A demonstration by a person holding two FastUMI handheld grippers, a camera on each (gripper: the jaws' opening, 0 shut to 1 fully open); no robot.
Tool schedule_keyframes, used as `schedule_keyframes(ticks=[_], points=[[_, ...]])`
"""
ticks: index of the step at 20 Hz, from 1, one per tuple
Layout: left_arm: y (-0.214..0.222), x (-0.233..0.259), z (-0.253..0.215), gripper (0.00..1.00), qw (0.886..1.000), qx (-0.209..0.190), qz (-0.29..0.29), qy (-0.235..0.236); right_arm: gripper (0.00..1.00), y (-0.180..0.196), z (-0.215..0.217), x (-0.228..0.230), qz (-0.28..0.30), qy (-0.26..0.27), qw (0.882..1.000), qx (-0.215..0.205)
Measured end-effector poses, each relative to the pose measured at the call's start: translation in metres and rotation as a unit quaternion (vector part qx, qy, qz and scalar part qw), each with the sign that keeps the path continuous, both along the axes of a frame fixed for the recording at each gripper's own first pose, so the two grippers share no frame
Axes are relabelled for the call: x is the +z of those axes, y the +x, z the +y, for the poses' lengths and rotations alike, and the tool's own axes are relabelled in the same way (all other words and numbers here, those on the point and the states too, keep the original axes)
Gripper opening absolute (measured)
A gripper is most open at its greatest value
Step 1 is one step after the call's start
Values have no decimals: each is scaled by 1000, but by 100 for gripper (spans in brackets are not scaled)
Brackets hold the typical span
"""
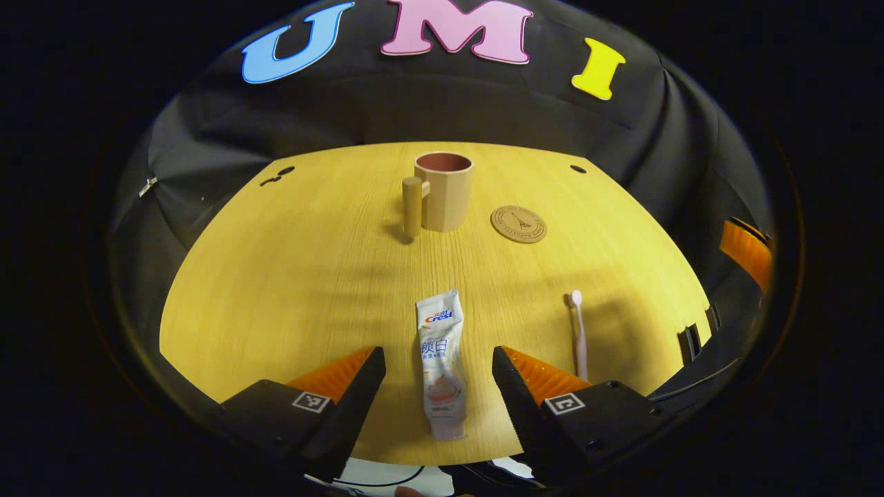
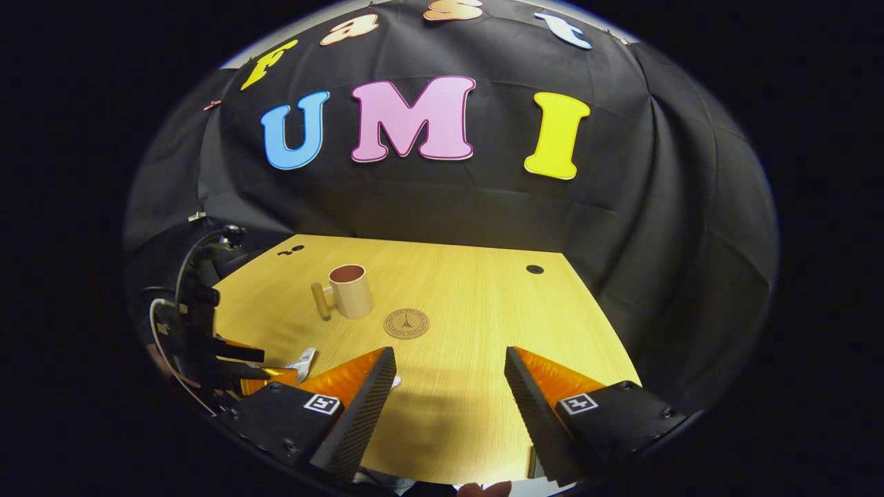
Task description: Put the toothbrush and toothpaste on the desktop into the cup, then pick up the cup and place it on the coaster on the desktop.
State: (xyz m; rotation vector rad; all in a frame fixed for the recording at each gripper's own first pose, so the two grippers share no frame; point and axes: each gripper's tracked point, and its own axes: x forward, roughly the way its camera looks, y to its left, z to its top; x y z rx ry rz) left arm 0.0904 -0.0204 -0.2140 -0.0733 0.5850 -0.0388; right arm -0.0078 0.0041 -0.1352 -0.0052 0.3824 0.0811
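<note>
A white toothpaste tube (image 1: 440, 366) lies flat on the wooden desktop (image 1: 290, 276), lengthwise between the fingers of my open left gripper (image 1: 438, 355), which hovers over its near half without touching it. To its right lies a pale pink toothbrush (image 1: 577, 331), head pointing away. Farther back stands a beige cup (image 1: 443, 190) with a thick handle (image 1: 412, 206) on its left, and a round brown coaster (image 1: 519, 224) lies just right of it. My right gripper (image 2: 449, 355) is open above bare wood, with the cup (image 2: 351, 290) and coaster (image 2: 406, 323) ahead of it.
The black cloth wall closes the desk at the back and sides. A small dark hole (image 1: 578, 168) sits near the far right corner. In the right gripper view the left gripper (image 2: 273, 371) with its cables is at the left, by the toothpaste's end (image 2: 302, 360).
</note>
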Motion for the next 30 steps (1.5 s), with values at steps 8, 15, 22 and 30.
schedule_keyframes(ticks=[8,15,22,30], points=[[14,-35,-5,85,995,-14,96,-14,98,-8,-5,2,11,6,1000,-16],[19,-38,4,55,991,-7,131,22,98,-15,-4,-3,26,6,999,-33],[19,-42,1,30,985,-7,173,14,98,-29,29,-39,120,43,991,-41],[8,-39,0,19,983,-69,165,-28,98,-30,64,-106,247,83,964,-54]])
